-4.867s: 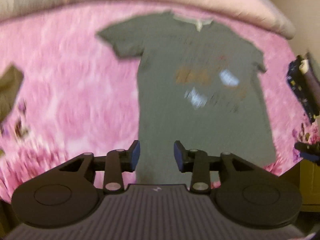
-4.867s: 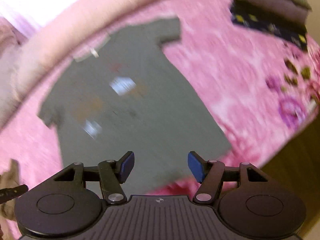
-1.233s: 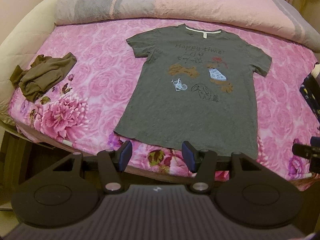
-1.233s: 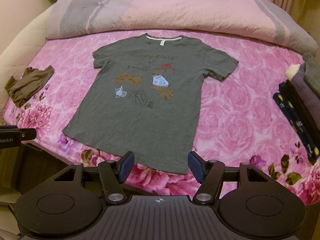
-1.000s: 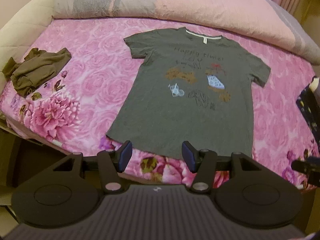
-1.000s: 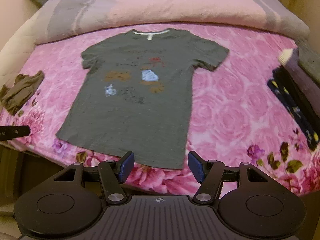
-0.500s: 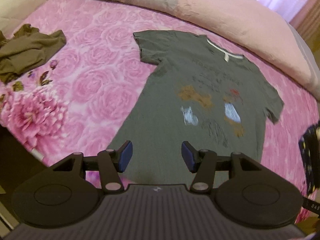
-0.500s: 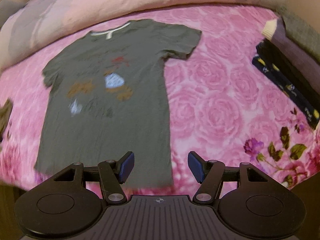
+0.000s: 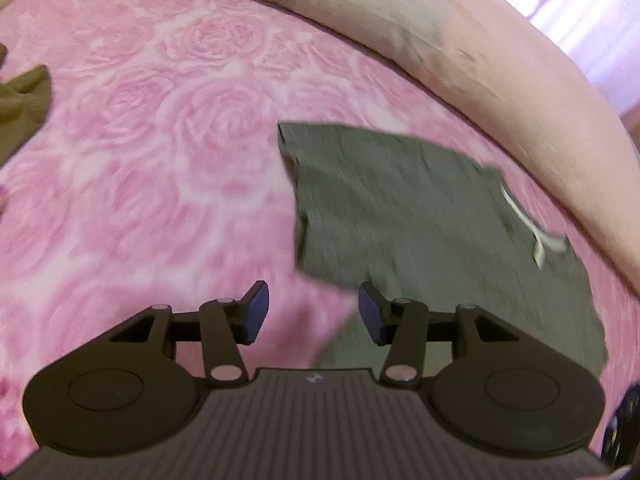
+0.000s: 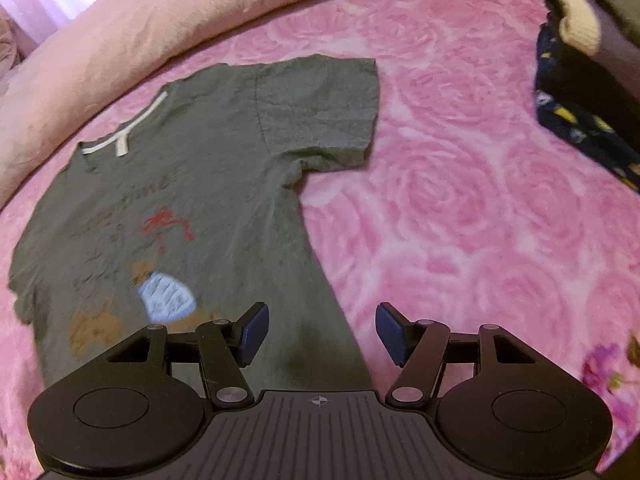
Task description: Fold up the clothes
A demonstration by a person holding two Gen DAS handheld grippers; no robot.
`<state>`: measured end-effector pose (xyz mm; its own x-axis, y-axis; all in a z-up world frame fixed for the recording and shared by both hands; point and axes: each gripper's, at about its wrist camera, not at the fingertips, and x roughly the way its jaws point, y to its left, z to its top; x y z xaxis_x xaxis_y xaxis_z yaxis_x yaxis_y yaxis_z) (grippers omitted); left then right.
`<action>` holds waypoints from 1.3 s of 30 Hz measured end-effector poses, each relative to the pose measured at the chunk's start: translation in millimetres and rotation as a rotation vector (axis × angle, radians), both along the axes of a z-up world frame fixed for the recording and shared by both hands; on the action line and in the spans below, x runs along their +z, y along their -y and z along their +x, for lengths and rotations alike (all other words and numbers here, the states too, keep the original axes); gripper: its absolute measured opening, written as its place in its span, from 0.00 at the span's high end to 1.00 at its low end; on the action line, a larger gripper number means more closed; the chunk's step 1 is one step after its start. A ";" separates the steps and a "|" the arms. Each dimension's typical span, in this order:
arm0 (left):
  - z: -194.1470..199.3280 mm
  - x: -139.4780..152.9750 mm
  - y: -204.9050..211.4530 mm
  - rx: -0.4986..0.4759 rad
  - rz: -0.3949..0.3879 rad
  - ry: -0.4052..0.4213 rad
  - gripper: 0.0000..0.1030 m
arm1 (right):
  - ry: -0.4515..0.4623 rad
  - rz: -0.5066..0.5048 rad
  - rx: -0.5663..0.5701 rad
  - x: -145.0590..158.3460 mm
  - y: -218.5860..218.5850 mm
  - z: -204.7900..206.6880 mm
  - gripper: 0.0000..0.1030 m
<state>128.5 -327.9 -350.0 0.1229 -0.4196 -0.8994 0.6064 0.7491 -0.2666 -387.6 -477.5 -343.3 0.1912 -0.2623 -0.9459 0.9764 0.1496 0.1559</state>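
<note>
A bed with a pink rose-patterned bedspread (image 10: 500, 208) fills both views. A pale pink and grey duvet (image 9: 460, 52) lies rolled along its far edge, before bright sheer curtains (image 9: 592, 20).

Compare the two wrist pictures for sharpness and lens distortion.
Left wrist: the grey T-shirt and pink bedspread are smeared by motion blur, the gripper crisp. Right wrist: milder blur, print partly readable. Both: fisheye bends the bed's edges.
</note>
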 end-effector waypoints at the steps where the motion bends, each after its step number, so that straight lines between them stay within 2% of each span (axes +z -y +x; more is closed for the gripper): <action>1: 10.4 -9.5 4.0 0.027 -0.018 -0.011 0.56 | -0.005 0.000 0.001 -7.5 5.1 2.0 0.39; 5: 48.0 -43.8 16.3 0.131 -0.109 -0.066 0.57 | -0.037 -0.018 0.001 -29.4 18.5 -1.5 0.39; 9: 68.5 -71.4 19.8 0.212 -0.202 -0.093 0.57 | -0.058 -0.044 -0.019 -44.0 31.2 -13.4 0.39; 13: 74.9 -80.1 23.1 0.226 -0.285 -0.094 0.57 | -0.071 -0.037 -0.026 -52.2 43.3 -22.4 0.39; 15: 76.1 -80.9 27.6 0.208 -0.301 -0.092 0.62 | -0.078 -0.032 -0.020 -54.4 48.3 -25.0 0.39; 17: 75.0 -81.3 32.8 0.165 -0.299 -0.098 0.81 | -0.102 -0.037 0.003 -55.7 51.5 -23.7 0.39; 20: 74.2 -83.9 41.5 0.138 -0.272 -0.097 0.87 | -0.127 -0.048 0.031 -57.9 57.5 -21.4 0.39; 23: 66.7 -74.2 49.6 0.130 -0.254 -0.032 0.94 | -0.131 -0.051 0.042 -59.1 65.1 -20.7 0.39; 26: 37.9 -49.2 68.8 0.037 -0.191 0.148 0.97 | -0.136 -0.061 0.052 -57.8 71.7 -21.3 0.39; 30: -32.5 -15.0 105.8 -0.202 -0.137 0.432 0.97 | -0.140 -0.073 0.044 -55.1 77.4 -24.7 0.39; 33: -98.0 -18.0 136.6 -0.424 -0.048 0.609 0.95 | -0.137 -0.078 0.028 -55.1 79.6 -27.0 0.39; 35: -136.9 -39.7 153.6 -0.583 0.046 0.647 0.81 | -0.132 -0.075 0.019 -56.3 80.0 -28.2 0.39; 38: -167.9 -69.0 161.7 -0.695 0.164 0.589 0.81 | -0.122 -0.068 0.010 -57.3 78.5 -30.3 0.39; 39: -170.8 -70.5 156.6 -0.692 0.161 0.575 0.80 | -0.121 -0.069 0.010 -56.8 77.0 -31.3 0.39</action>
